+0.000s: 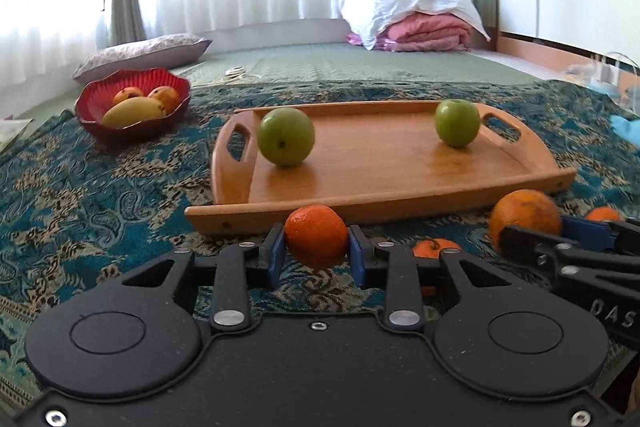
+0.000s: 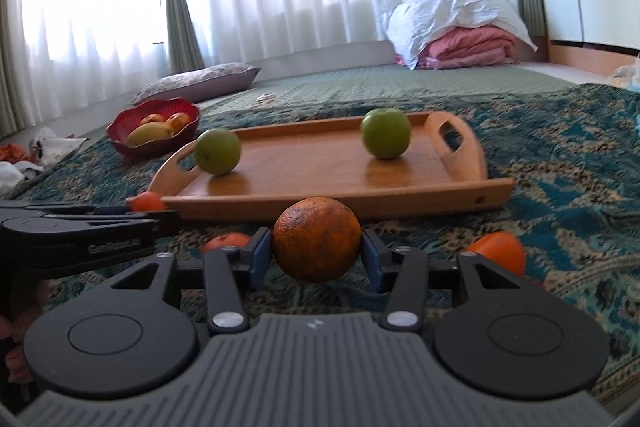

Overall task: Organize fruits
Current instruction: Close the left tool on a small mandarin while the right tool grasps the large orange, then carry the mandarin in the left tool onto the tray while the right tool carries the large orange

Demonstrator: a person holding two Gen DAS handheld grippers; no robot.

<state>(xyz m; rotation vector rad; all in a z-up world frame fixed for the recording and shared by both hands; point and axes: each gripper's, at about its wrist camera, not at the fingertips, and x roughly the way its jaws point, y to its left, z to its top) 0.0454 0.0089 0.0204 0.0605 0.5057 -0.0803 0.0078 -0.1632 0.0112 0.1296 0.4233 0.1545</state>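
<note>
A teal and beige paisley-patterned woven cloth (image 1: 100, 195) covers the near floor, and on it lies a rectangular wooden serving tray with cut-out handles (image 1: 360, 183). To the tray's left sits a scalloped red bowl (image 1: 96, 107) holding a yellow mango (image 1: 134, 111) and two orange-yellow fruits behind it. Two round green apples rest on the tray, well apart: one near its left handle (image 1: 285, 136), one near its right handle (image 1: 457, 123). The right gripper (image 2: 317, 253) is closed onto a large, dull, rough-skinned orange (image 2: 317, 239), its blue pads pressing both sides of the fruit, which is held just in front of the tray's near rim. The left gripper (image 1: 317, 251) is likewise clamped on a smaller bright orange mandarin (image 1: 316, 235), held off the cloth before the same rim. Two more small mandarins lie on the cloth: one with a stem between the grippers (image 1: 436, 247), another at the right gripper's right side (image 2: 498, 251).
</note>
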